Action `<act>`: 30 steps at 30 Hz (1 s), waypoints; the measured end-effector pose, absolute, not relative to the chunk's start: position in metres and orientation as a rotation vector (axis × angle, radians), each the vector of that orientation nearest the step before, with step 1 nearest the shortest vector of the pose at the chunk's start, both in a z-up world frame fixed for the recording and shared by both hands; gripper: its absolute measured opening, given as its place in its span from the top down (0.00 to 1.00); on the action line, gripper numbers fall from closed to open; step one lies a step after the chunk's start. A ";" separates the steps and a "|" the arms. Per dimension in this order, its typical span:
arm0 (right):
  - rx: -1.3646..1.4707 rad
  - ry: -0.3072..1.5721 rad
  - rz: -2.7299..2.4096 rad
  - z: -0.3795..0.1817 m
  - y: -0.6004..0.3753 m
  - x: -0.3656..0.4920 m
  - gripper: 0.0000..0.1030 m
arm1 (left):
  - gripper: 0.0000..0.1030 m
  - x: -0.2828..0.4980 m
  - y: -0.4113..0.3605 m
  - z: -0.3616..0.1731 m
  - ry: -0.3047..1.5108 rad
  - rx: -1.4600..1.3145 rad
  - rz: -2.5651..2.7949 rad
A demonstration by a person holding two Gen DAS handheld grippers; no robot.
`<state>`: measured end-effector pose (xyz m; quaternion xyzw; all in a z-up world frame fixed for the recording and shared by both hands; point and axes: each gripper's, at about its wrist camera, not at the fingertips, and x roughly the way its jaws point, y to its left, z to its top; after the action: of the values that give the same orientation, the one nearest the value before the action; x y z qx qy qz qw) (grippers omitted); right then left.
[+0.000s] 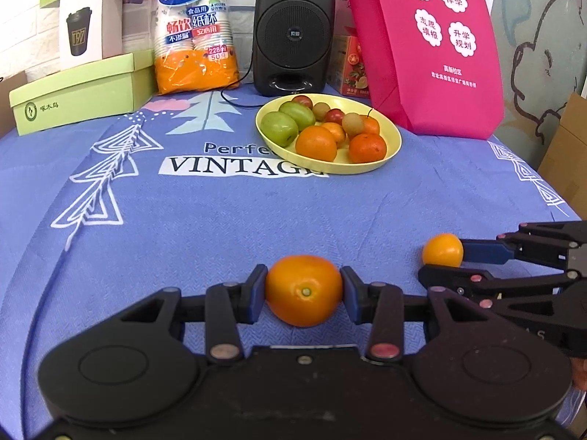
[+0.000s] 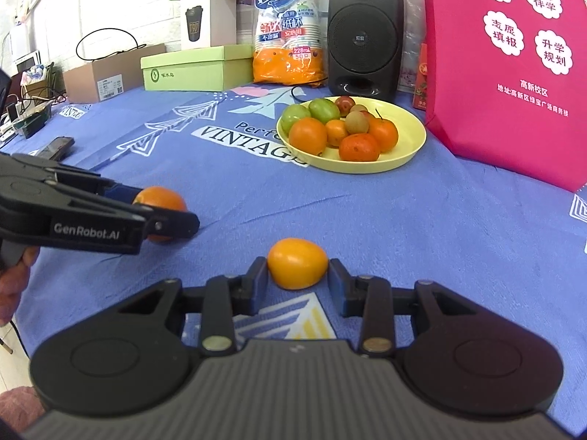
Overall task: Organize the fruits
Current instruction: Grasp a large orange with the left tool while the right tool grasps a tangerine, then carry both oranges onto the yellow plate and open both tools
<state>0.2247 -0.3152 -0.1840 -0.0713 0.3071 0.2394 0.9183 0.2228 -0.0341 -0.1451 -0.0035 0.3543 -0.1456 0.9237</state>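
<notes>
Two grippers work side by side over the near part of the blue printed tablecloth (image 1: 256, 212). The left gripper (image 1: 303, 291) pinches a round orange (image 1: 303, 289), both blue pads pressed against its sides. The right gripper (image 2: 298, 278) brackets a smaller yellow-orange fruit (image 2: 297, 267); its left pad touches the fruit, while a slim gap shows at the right pad, so it looks loosely spread. Farther back, right of centre, a yellow plate (image 1: 394, 146) holds oranges, green fruits and small reddish ones, before a black speaker (image 1: 293, 29).
</notes>
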 end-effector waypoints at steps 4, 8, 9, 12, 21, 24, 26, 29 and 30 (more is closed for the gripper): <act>-0.142 0.632 0.494 -0.185 -0.312 0.232 0.65 | 0.59 0.227 -0.034 -0.148 0.728 -0.015 -0.296; -0.141 0.635 0.496 -0.186 -0.308 0.238 0.63 | 0.59 0.229 -0.034 -0.150 0.729 -0.010 -0.293; -0.143 0.636 0.497 -0.186 -0.307 0.241 0.63 | 0.59 0.229 -0.034 -0.150 0.729 -0.009 -0.293; -0.143 0.636 0.501 -0.186 -0.302 0.249 0.63 | 0.59 0.230 -0.033 -0.150 0.729 -0.013 -0.296; -0.169 0.661 0.516 -0.183 -0.288 0.270 0.40 | 0.59 0.229 -0.031 -0.148 0.729 -0.022 -0.293; -0.163 0.656 0.518 -0.185 -0.283 0.277 0.52 | 0.59 0.229 -0.031 -0.149 0.729 -0.022 -0.292; -0.162 0.655 0.522 -0.184 -0.282 0.277 0.63 | 0.59 0.230 -0.031 -0.149 0.729 -0.022 -0.292; -0.155 0.654 0.522 -0.184 -0.286 0.271 0.63 | 0.59 0.229 -0.031 -0.150 0.727 -0.020 -0.293; -0.148 0.652 0.521 -0.184 -0.288 0.269 0.63 | 0.59 0.229 -0.031 -0.150 0.725 -0.022 -0.293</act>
<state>0.2688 -0.2882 -0.1838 -0.0717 0.3161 0.2529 0.9116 0.2292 -0.0311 -0.1499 -0.0109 0.3534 -0.1426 0.9245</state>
